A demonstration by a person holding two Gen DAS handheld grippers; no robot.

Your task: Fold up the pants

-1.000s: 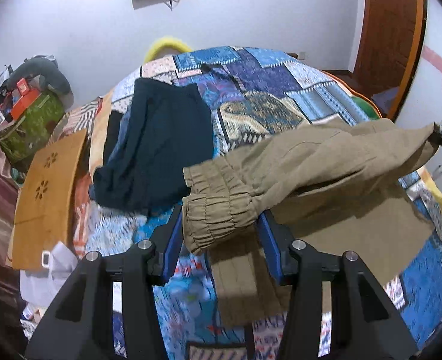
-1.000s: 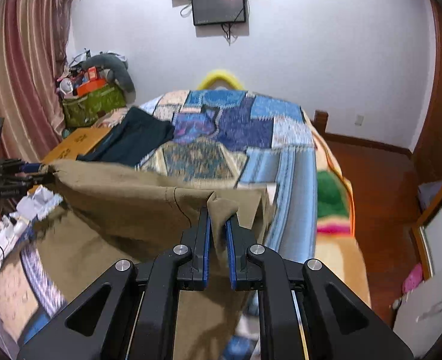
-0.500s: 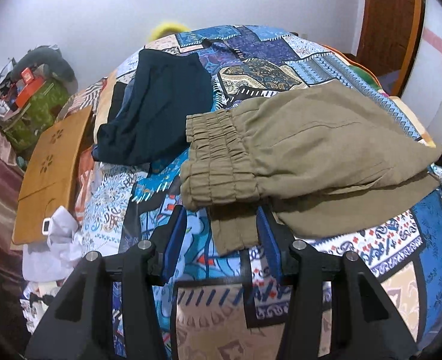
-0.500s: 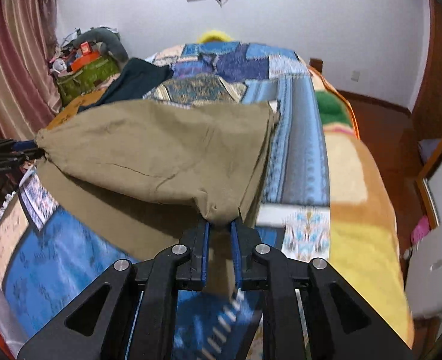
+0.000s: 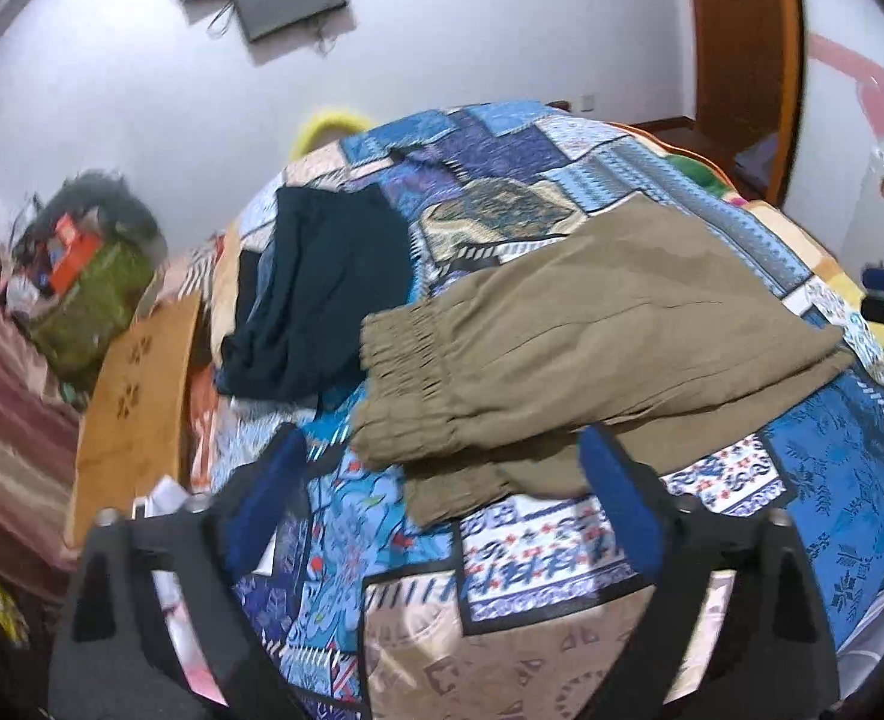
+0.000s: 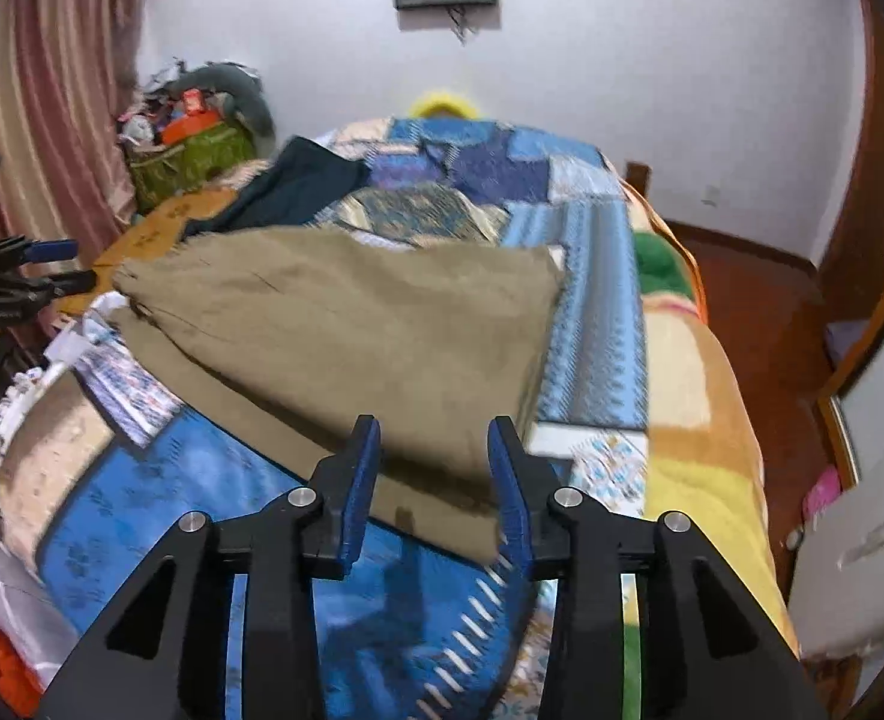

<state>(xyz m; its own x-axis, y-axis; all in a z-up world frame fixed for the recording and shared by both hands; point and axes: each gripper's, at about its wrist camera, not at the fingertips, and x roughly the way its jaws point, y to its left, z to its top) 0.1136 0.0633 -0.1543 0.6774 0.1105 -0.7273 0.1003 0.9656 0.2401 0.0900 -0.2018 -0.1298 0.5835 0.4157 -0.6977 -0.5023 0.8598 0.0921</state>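
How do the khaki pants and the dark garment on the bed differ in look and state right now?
The khaki pants are tan and laid flat, folded over with layers stacked; the dark garment is navy-black and loosely rumpled. The khaki pants show a gathered elastic band at one end; the dark garment shows no such detail. The pants lie nearer both open grippers. Both rest on the patchwork bedspread, ungripped.

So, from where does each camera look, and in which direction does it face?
Left wrist: on the left gripper, at the gathered waistband end of the pants; its own open fingers show.
Right wrist: on the right gripper, at the opposite end of the pants; open fingers show.
Shared: pants, bed, dark garment, each other's gripper.
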